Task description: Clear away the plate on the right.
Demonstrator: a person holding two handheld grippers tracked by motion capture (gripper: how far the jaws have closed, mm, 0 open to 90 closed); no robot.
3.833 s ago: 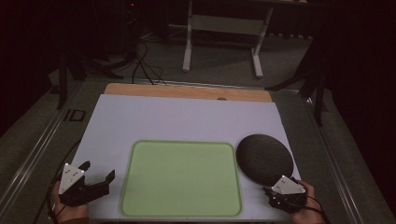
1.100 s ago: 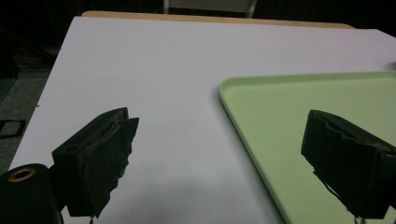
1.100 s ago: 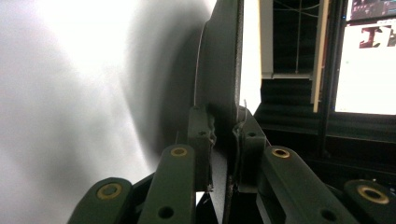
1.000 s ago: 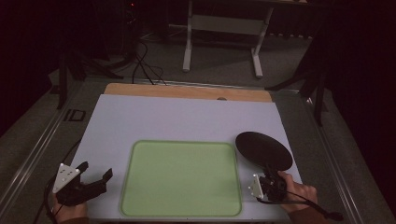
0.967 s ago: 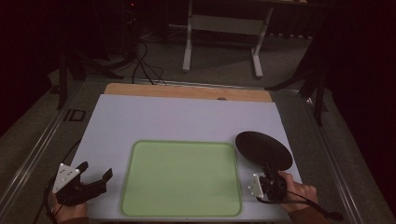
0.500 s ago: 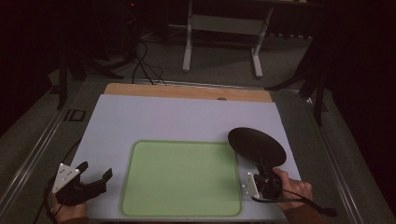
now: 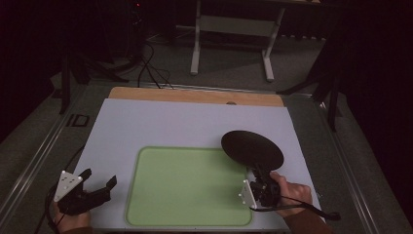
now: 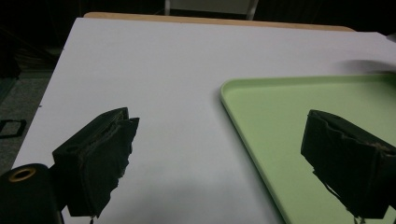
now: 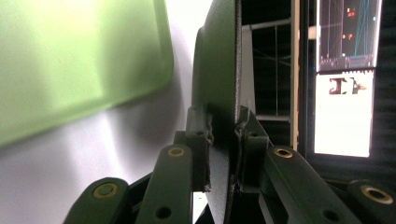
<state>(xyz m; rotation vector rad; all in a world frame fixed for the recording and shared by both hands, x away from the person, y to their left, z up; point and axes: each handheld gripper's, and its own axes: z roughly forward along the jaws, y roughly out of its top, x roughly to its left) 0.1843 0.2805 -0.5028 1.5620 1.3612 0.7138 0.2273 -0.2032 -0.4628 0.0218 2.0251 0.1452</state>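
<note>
Black round plate (image 7: 252, 149), matte, shallow: gripped by its near rim in my right claw (image 7: 258, 176), jaws clamped on either face of the rim, as the right gripper view confirms (image 9: 219, 93). Plate is carried off the surface, hanging over the right edge of the light green rectangular plastic tray (image 7: 190, 187), near that tray's far right corner, part over the white table sheet (image 7: 170, 122).

Step in hand, my judgement: transfer of plate toward tray; lift done, placement not yet done.

Orientation: tilted, not level. Rim end sits in my claw, far edge points away from me twd the far edge of the table. No true long axis, being round; the face looks up and slightly left in the high view.

Left claw (image 7: 100, 184): jaws wide apart, holding nothing, low near the table's near left corner, just beside the tray's left edge (image 8: 243, 126).

Next move calls for: shift plate left over tray centre, level it, lower till flat, then release. Risk: rim slip if the tilt grows.
</note>
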